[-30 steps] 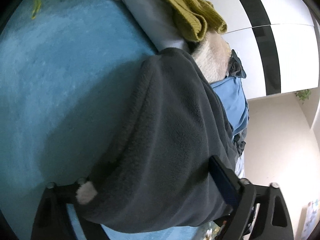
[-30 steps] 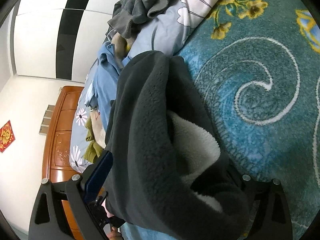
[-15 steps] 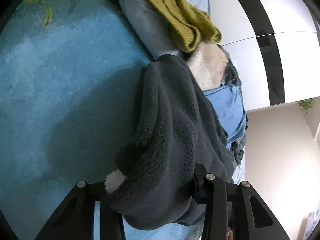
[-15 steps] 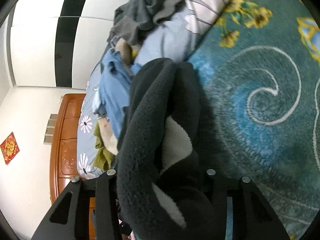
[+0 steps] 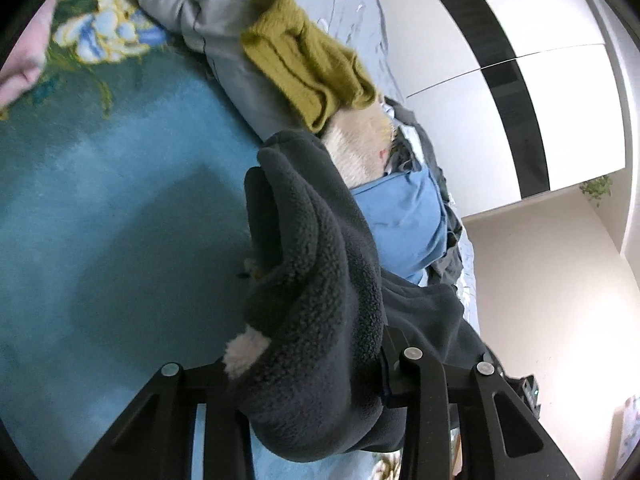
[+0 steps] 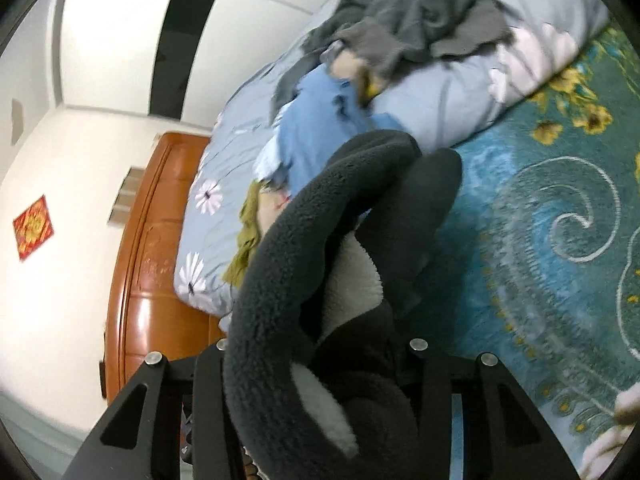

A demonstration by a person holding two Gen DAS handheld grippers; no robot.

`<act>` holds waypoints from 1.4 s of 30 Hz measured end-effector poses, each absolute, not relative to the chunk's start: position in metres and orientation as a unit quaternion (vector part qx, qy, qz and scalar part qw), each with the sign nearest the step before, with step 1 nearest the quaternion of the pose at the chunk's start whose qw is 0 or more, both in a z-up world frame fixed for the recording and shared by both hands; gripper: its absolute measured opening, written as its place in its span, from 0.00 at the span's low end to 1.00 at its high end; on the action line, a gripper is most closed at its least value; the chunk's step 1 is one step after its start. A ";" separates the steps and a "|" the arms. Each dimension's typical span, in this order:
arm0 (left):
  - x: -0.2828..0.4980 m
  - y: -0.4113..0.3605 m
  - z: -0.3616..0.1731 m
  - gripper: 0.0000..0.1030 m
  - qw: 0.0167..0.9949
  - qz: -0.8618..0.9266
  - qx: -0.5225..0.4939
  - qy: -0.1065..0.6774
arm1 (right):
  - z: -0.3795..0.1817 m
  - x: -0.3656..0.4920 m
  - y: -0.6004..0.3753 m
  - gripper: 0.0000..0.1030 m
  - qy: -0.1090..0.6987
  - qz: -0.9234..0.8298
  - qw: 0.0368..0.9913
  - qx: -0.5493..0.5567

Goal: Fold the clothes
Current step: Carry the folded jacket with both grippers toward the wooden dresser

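Fleece garment (image 5: 320, 264), dark grey with a pale cream lining, bunched thick between both sets of tongs and held above a teal carpet (image 5: 100, 208). Left gripper (image 5: 304, 368) pinching one gathered fold of it, black fingers (image 5: 416, 376) pressed into the pile on either side, a tuft of cream lining poking out by the left-hand finger. Right gripper (image 6: 316, 360) clamped on another part of the same fleece garment (image 6: 320, 260), cream lining showing in the folds between the fingers (image 6: 420, 368). From each grip, rolled fleece running forward and away, its far end near the edge of a bed (image 6: 440, 96).

Behind it in the left wrist view: mustard knit (image 5: 308, 68) lying on the grey-blue duvet, a cream woolly piece (image 5: 360, 144) just beside it and touching the fleece, then a blue garment (image 5: 404, 220) further along. In the right wrist view: same blue garment (image 6: 316, 132) on the floral duvet, a crumpled grey garment (image 6: 412, 24) heaped above it, mustard knit (image 6: 248, 236) hanging at the near side. Wooden headboard (image 6: 148, 264) against a pale wall, with a red square decoration (image 6: 33, 227) well apart from it. Carpet patterned with white swirls and yellow flowers on the right. White wardrobe doors (image 5: 560, 100) with a black stripe past the bed.
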State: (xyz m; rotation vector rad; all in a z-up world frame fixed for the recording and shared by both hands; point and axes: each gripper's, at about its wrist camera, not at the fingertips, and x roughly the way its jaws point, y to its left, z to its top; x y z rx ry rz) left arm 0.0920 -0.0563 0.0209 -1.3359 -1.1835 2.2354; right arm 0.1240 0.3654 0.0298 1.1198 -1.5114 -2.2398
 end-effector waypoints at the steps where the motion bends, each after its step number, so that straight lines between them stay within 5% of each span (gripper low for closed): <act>1: 0.097 -0.062 0.026 0.36 0.137 0.778 -0.458 -0.408 | 0.034 0.123 0.359 0.44 -0.509 -0.763 0.118 0.381; 11: 0.158 -0.176 0.069 0.36 0.062 0.811 -0.386 -0.435 | 0.069 0.065 0.237 0.44 -0.450 -0.754 0.233 0.417; 26: 0.256 -0.415 0.130 0.36 -0.122 0.848 -0.230 -0.460 | 0.129 -0.086 -0.110 0.44 -0.319 -0.683 0.459 0.470; 34: 0.279 -0.471 0.086 0.36 -0.198 0.834 -0.192 -0.478 | 0.096 -0.144 -0.238 0.44 -0.258 -0.637 0.522 0.506; 42: 0.306 -0.464 0.000 0.36 -0.212 0.795 -0.178 -0.539 | 0.026 -0.165 -0.264 0.44 -0.211 -0.621 0.512 0.555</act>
